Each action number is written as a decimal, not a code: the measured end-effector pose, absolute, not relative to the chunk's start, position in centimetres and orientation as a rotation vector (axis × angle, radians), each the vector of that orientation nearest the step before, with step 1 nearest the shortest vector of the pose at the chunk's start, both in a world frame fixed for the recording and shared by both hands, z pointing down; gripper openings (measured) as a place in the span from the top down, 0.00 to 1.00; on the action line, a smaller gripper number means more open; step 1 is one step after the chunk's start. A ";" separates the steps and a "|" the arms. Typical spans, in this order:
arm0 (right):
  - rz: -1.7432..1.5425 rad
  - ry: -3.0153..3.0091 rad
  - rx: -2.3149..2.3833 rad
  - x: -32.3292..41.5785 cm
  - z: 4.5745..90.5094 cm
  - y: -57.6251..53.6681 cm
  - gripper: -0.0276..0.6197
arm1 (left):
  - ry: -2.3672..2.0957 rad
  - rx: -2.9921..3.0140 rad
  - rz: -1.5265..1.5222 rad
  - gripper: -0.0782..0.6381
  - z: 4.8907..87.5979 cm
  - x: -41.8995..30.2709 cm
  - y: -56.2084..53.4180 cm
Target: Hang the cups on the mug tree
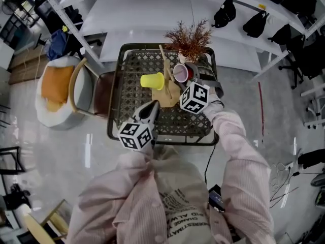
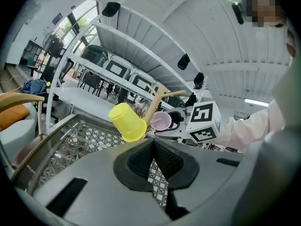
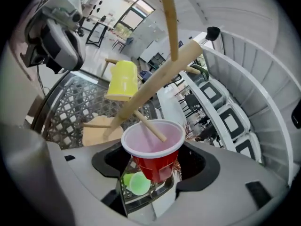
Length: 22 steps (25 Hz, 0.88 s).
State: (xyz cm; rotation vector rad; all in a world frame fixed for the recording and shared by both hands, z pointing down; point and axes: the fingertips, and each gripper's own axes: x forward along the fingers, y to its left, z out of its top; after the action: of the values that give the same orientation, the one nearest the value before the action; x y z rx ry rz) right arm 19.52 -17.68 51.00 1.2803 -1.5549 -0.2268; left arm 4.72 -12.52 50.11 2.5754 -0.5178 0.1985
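A wooden mug tree (image 1: 167, 83) stands on a black wire-mesh table (image 1: 115, 100). A yellow cup (image 1: 152, 80) hangs mouth-down on one of its left pegs. My right gripper (image 1: 195, 81) is shut on a red cup (image 1: 181, 73), which lies tilted with its pale mouth facing the tree. In the right gripper view a peg (image 3: 149, 126) reaches into the red cup (image 3: 153, 149) between the jaws of the right gripper (image 3: 155, 166). A green cup (image 3: 136, 183) shows below it. My left gripper (image 1: 151, 108) hovers over the table's near side, shut and empty, away from the tree.
A vase of dried reddish twigs (image 1: 189, 38) stands at the table's far edge, just behind the tree. A chair with an orange cushion (image 1: 57, 88) sits left of the table. White shelving (image 1: 152, 9) runs behind it.
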 end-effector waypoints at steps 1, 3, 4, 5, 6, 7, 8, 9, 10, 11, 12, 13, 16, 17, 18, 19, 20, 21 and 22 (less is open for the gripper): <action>-0.251 -1.548 1.257 19.2 51.0 -17.7 0.49 | -0.520 2.575 0.197 0.89 50.1 4.7 -12.5; -0.307 -1.528 1.212 18.7 51.0 -17.9 0.49 | -0.524 2.576 0.195 0.89 50.0 4.6 -12.4; -0.336 -1.515 1.189 18.4 51.0 -17.9 0.49 | -0.527 2.575 0.194 0.89 50.0 4.5 -12.4; -0.361 -1.504 1.165 18.1 51.1 -18.0 0.49 | -0.530 2.574 0.193 0.89 50.0 4.4 -12.4; -0.381 -1.498 1.144 17.8 51.2 -18.0 0.49 | -0.532 2.572 0.193 0.89 50.0 4.4 -12.4; -0.397 -1.495 1.126 17.6 51.3 -18.0 0.49 | -0.535 2.570 0.192 0.89 50.0 4.3 -12.4; -0.413 -1.492 1.112 17.3 51.3 -18.0 0.49 | -0.537 2.569 0.191 0.89 50.0 4.3 -12.4; -0.428 -1.489 1.101 17.1 51.4 -18.1 0.49 | -0.540 2.568 0.191 0.89 50.0 4.3 -12.4; -0.445 -1.483 1.091 17.0 51.4 -18.1 0.49 | -0.543 2.567 0.189 0.89 50.0 4.3 -12.4; -0.462 -1.475 1.081 16.8 51.4 -18.1 0.49 | -0.545 2.566 0.188 0.89 50.1 4.2 -12.4; -0.477 -1.467 1.073 16.7 51.4 -18.1 0.49 | -0.546 2.564 0.187 0.89 50.1 4.2 -12.4; -0.488 -1.460 1.068 16.7 51.5 -18.1 0.49 | -0.548 2.563 0.187 0.89 50.1 4.2 -12.4; -0.508 -1.449 1.061 16.6 51.5 -18.1 0.49 | -0.552 2.562 0.184 0.89 50.2 4.0 -12.4; -0.514 -1.446 1.056 16.5 51.5 -18.1 0.49 | -0.553 2.561 0.184 0.89 50.2 4.0 -12.4; -0.521 -1.443 1.050 16.5 51.6 -18.0 0.49 | -0.554 2.561 0.184 0.89 50.3 4.0 -12.4; -0.528 -1.441 1.045 16.4 51.6 -18.0 0.49 | -0.554 2.560 0.185 0.89 50.2 4.0 -12.3; -0.536 -1.439 1.040 16.3 51.5 -18.0 0.49 | -0.554 2.559 0.185 0.89 50.2 4.0 -12.3; -0.545 -1.435 1.034 16.1 51.4 -18.0 0.49 | -0.554 2.558 0.185 0.89 50.2 4.0 -12.3; -0.555 -1.429 1.027 16.0 51.3 -18.1 0.49 | -0.554 2.557 0.184 0.89 50.2 4.0 -12.3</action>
State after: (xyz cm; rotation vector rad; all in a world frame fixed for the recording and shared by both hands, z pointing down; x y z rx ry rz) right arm 16.02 -18.08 51.34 1.0267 -1.4292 -0.5553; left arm 4.02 -12.33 50.20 2.5566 -0.5538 0.1844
